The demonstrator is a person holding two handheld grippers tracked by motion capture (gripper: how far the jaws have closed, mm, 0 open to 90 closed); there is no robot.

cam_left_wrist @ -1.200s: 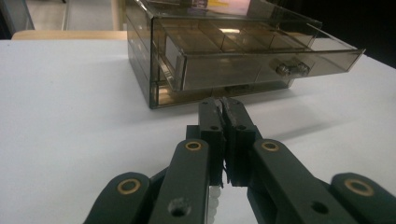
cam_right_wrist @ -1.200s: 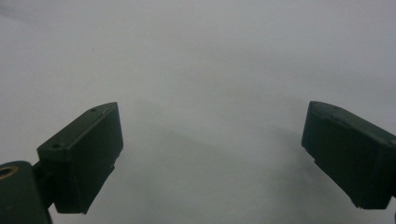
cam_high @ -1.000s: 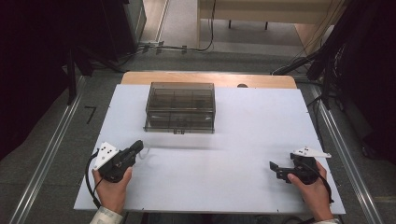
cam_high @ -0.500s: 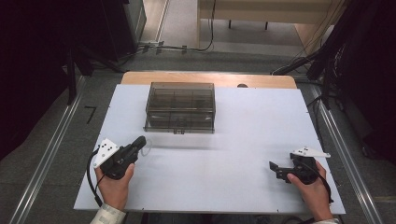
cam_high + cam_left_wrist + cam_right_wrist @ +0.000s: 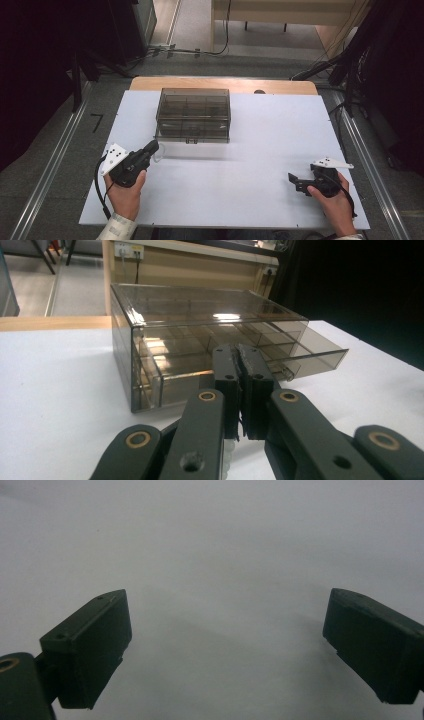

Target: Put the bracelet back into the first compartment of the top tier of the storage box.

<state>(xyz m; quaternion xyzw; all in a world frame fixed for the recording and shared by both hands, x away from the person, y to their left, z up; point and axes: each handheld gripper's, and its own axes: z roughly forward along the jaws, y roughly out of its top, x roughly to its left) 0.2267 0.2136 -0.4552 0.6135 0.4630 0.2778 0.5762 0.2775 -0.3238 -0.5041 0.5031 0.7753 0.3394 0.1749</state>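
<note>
High view: organizer box (image 5: pixel 193 115) long axis crosswise; left gripper (image 5: pixel 152 147) closed, right gripper (image 5: pixel 294 181) wide.

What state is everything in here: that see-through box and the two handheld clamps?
Smoky transparent plastic drawer box: upright on the white table, one lower drawer pulled partly out.
Left gripper: shut, holding nothing, aimed at the box.
Right gripper: open, empty, over bare table.
</note>
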